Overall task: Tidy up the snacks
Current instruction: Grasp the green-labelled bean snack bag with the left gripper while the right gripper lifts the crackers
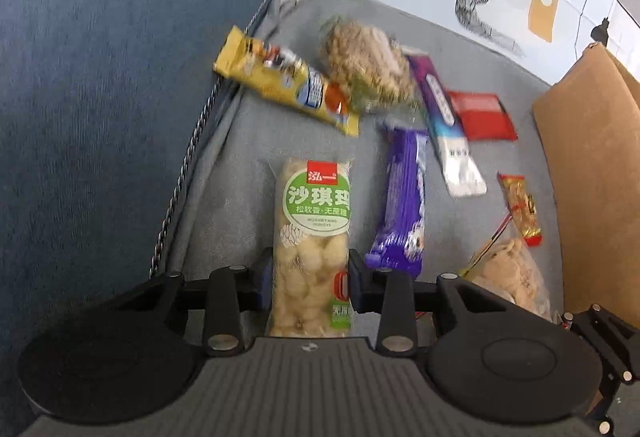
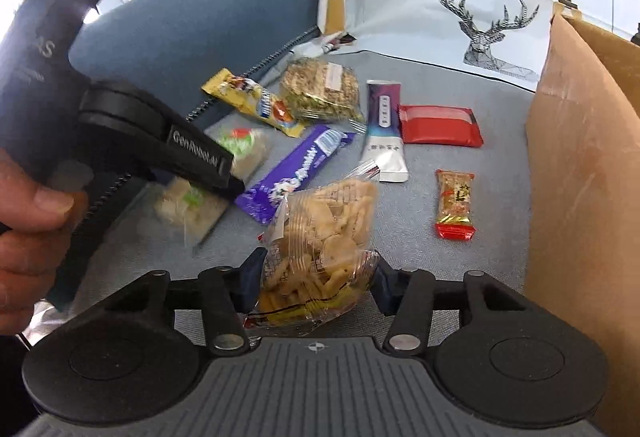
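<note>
While each tool clamps a packet, sachima bar and cracker bag, six snacks lie unsorted beside the cardboard box at right, its contents unseen.

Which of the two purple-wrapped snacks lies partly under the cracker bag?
The dark purple bar, whose near end is tucked beneath the clear cracker bag. The purple-and-white pouch lies farther back, beside the red packet, uncovered.
</note>
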